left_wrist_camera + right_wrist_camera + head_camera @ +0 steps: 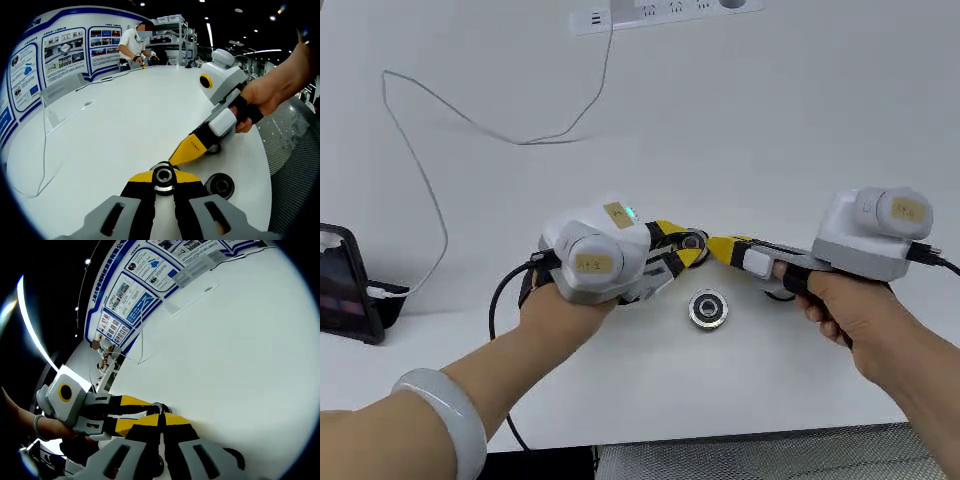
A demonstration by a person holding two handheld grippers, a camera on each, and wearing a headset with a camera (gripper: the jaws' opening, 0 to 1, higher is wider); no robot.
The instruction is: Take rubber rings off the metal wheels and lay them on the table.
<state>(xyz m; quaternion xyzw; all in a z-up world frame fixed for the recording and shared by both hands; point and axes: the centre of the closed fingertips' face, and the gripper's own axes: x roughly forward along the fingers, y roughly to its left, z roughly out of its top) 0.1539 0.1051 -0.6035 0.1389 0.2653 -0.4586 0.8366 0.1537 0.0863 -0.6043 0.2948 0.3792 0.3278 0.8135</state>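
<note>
My left gripper (685, 245) reaches in from the left and is shut on a small metal wheel (693, 241), held just above the white table (720, 130). The left gripper view has that wheel (164, 177) pinched between the yellow-tipped jaws. My right gripper (715, 247) comes from the right, jaws shut, with its yellow tip (186, 149) against the wheel's rim. I cannot tell whether it pinches the wheel's rubber ring. A second wheel (708, 308) lies flat on the table below the grippers. A dark ring (215, 148) lies under the right gripper.
A phone on a stand (345, 285) sits at the left edge, with a thin cable (420, 170) running up to a power strip (660, 12) at the back. The table's front edge (720, 435) is close to the person.
</note>
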